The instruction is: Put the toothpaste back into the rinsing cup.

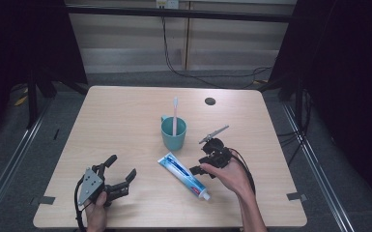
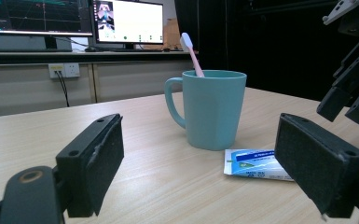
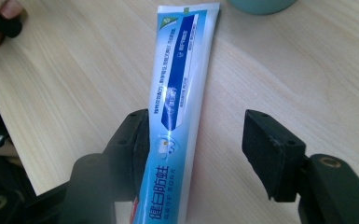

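Observation:
A blue-and-white toothpaste tube (image 1: 183, 176) lies flat on the wooden table (image 1: 125, 116), its cap toward the near edge. Just behind it a teal mug (image 1: 173, 135) holds a pink toothbrush (image 1: 175, 113) upright. My right gripper (image 1: 200, 166) hovers over the tube with its jaws open. In the right gripper view the tube (image 3: 179, 84) runs between the jaws of that gripper (image 3: 196, 135), close against the left one. My left gripper (image 1: 121, 167) rests open at the near left, nothing between its jaws. From the left gripper (image 2: 198, 158), I see the mug (image 2: 212, 109), toothbrush (image 2: 191, 53) and tube (image 2: 254, 164).
A small dark round hole (image 1: 210, 101) marks the table's far side. Grey tape strips (image 1: 46, 199) sit at the near corners. Cables trail on the floor behind the table. Monitors (image 2: 126, 21) stand on a bench in the left gripper view.

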Action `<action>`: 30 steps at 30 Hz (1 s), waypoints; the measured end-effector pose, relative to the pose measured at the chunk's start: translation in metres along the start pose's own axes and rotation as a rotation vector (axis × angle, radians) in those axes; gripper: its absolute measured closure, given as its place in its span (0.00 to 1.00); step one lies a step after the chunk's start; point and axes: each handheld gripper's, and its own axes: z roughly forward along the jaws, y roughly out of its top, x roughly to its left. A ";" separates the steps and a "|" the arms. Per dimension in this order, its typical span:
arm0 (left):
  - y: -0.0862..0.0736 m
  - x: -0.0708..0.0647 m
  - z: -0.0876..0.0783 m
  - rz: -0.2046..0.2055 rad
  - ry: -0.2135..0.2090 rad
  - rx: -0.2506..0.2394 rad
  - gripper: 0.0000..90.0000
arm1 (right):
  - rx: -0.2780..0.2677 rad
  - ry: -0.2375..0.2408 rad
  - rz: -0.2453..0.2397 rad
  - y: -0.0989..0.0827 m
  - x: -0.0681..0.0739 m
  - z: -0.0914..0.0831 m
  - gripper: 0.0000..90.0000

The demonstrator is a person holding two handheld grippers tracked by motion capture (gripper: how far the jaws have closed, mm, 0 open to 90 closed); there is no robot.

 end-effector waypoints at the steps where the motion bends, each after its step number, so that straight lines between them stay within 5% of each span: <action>1: 0.000 0.000 0.000 0.002 -0.002 0.002 0.17 | 0.008 0.004 -0.001 0.001 0.000 0.001 0.45; 19: 0.000 0.000 0.000 0.002 -0.003 0.001 0.17 | 0.133 0.038 0.003 0.014 -0.002 0.028 0.39; 30: 0.000 0.000 0.000 0.001 -0.005 0.002 0.18 | 0.188 0.013 -0.031 0.020 0.002 0.041 0.41</action>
